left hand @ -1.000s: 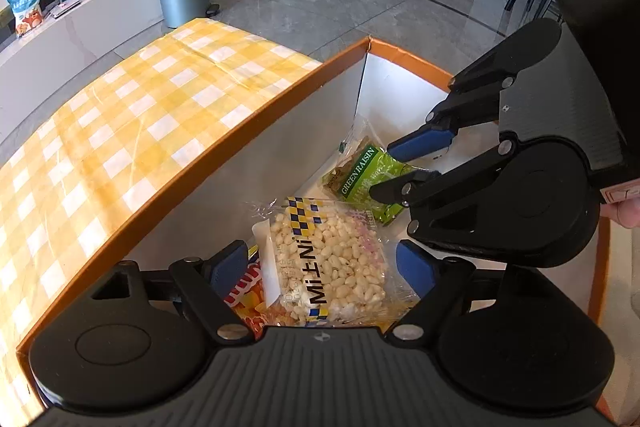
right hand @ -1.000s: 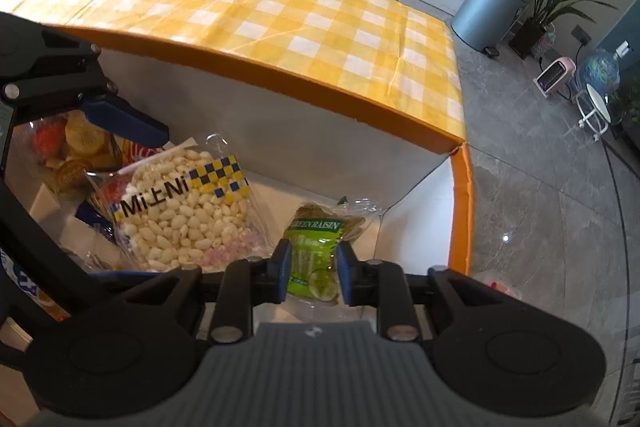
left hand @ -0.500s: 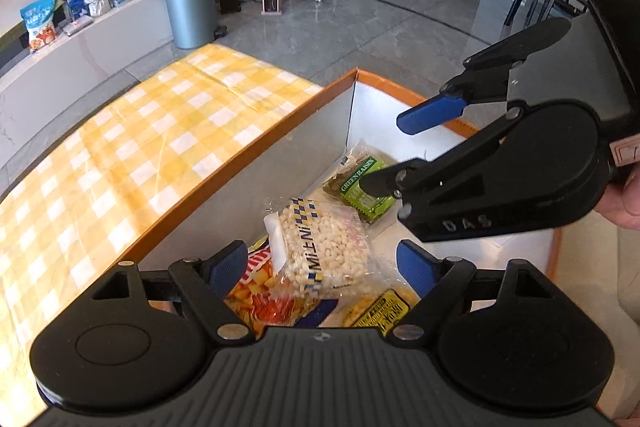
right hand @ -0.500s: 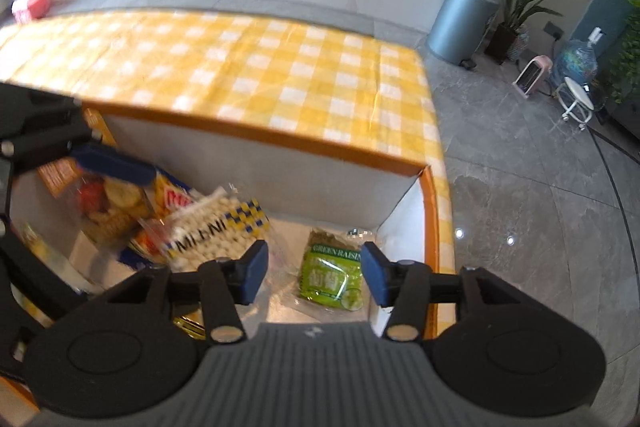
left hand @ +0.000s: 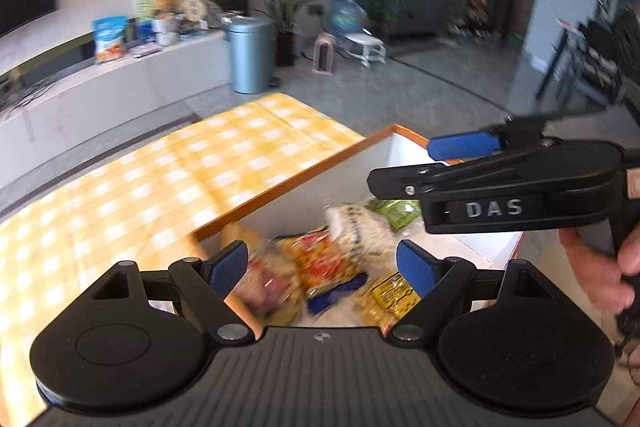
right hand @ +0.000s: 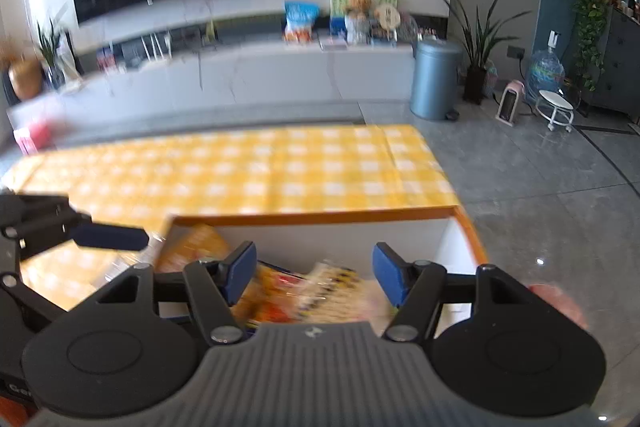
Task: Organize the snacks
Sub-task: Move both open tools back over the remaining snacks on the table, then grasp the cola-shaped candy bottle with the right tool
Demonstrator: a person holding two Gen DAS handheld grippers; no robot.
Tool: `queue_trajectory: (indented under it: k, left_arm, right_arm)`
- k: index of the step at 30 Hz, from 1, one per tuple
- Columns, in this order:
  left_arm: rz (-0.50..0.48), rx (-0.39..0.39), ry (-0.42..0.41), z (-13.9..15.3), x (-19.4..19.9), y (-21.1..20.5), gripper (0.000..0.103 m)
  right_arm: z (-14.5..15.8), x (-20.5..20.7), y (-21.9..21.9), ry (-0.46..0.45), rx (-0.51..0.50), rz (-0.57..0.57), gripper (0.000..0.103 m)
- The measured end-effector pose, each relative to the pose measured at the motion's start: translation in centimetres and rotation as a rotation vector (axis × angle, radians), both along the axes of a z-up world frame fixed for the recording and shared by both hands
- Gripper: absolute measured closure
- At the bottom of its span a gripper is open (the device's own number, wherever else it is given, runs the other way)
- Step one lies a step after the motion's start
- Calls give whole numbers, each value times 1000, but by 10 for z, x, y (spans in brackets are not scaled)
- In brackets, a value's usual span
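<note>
An orange-rimmed box with white inner walls (left hand: 296, 183) (right hand: 320, 217) holds several snack bags. A clear bag of white nuts (left hand: 360, 227) lies on a red and yellow bag (left hand: 320, 263), with a green raisin bag (left hand: 394, 211) behind and a yellow pack (left hand: 394, 293) in front. My left gripper (left hand: 322, 265) is open and empty above the box. My right gripper (right hand: 314, 273) is open and empty, raised over the box; it also shows in the left wrist view (left hand: 436, 163). The bags are blurred.
The box sits on a table with a yellow checked cloth (left hand: 140, 195) (right hand: 260, 171). Beyond are a grey bin (right hand: 434, 79), a white counter (right hand: 240, 75), a plant (right hand: 480, 39) and a tiled floor (right hand: 540, 187).
Both grippers have risen and pulled back from the box. The right gripper, shut around the raisin bag a second ago, has opened and left it in the box.
</note>
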State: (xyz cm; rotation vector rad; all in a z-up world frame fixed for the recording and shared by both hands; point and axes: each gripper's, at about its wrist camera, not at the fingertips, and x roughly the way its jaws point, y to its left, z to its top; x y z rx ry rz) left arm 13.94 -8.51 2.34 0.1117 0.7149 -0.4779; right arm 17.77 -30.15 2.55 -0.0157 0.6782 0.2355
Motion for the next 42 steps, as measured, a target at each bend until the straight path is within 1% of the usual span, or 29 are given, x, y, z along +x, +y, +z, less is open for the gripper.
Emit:
queue_trajectory:
  k: [4, 7, 12, 15, 19, 22, 24, 26, 29, 32, 33, 35, 37, 40, 42]
  left_arm:
    - [100, -65, -19, 0, -22, 34, 6]
    - [183, -92, -39, 0, -37, 59, 6]
    - [299, -110, -59, -5, -58, 97, 10]
    - [349, -88, -69, -14, -73, 119, 11]
    - [381, -102, -29, -32, -84, 142, 13]
    - [401, -104, -3, -43, -88, 154, 14]
    - [410, -100, 11, -49, -88, 159, 16]
    - [414, -96, 24, -56, -94, 166, 20]
    - [408, -101, 30, -58, -94, 168, 22]
    - [397, -73, 31, -63, -97, 164, 26]
    - [393, -57, 32, -69, -102, 162, 27]
    - [393, -36, 44, -76, -102, 161, 33]
    - [397, -38, 55, -80, -100, 164, 35]
    - [415, -46, 60, -82, -98, 168, 35]
    - [430, -48, 65, -84, -95, 170, 35]
  right_arm:
    - [2, -26, 29, -50, 66, 5, 38]
    - [1, -45, 56, -91, 88, 21, 37]
    - [-8, -71, 100, -125, 124, 43, 37]
    - [-20, -85, 123, -145, 128, 41, 38]
    - [-40, -100, 145, -130, 125, 49, 39]
    - [-53, -110, 157, -126, 85, 47, 40]
    - [-62, -113, 163, -119, 63, 51, 44]
    - [-69, -114, 166, -93, 52, 61, 48]
    - [-77, -115, 171, -69, 33, 72, 50]
    - [-83, -116, 178, -60, 1, 73, 58]
    - [-86, -115, 180, -52, -4, 75, 61]
    - [-91, -114, 182, -29, -4, 76, 65]
    - [-97, -112, 187, -8, -19, 70, 66]
    - [-104, -108, 195, 11, -65, 51, 67]
    - [-109, -104, 199, 35, -73, 37, 67]
